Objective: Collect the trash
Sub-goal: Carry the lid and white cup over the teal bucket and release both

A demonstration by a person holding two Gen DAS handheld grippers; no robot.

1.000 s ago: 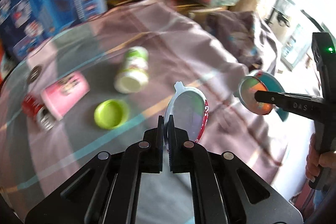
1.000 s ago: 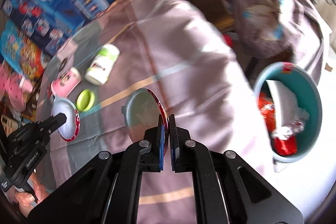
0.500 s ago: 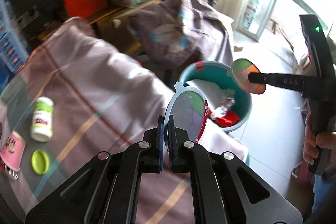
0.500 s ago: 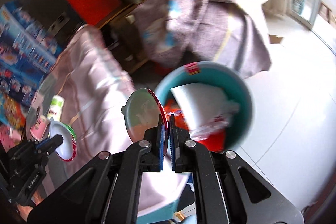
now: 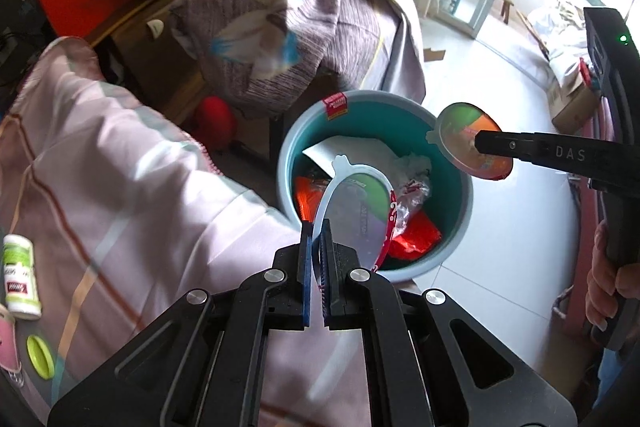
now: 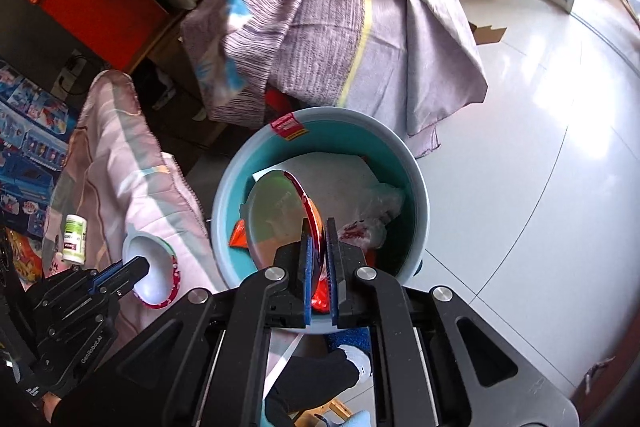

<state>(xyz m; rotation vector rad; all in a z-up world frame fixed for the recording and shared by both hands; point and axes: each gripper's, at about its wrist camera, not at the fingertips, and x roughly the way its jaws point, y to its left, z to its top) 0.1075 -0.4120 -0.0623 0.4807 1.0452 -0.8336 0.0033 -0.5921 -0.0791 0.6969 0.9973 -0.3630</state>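
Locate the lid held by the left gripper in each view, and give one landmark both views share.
Left wrist: the lid sits centre frame, clamped edge-on above the camera's own fingers, overlapping the bin.
Right wrist: the lid sits lower left, at the tip of the other gripper, beside the quilt.
Shared landmark: the teal bin.
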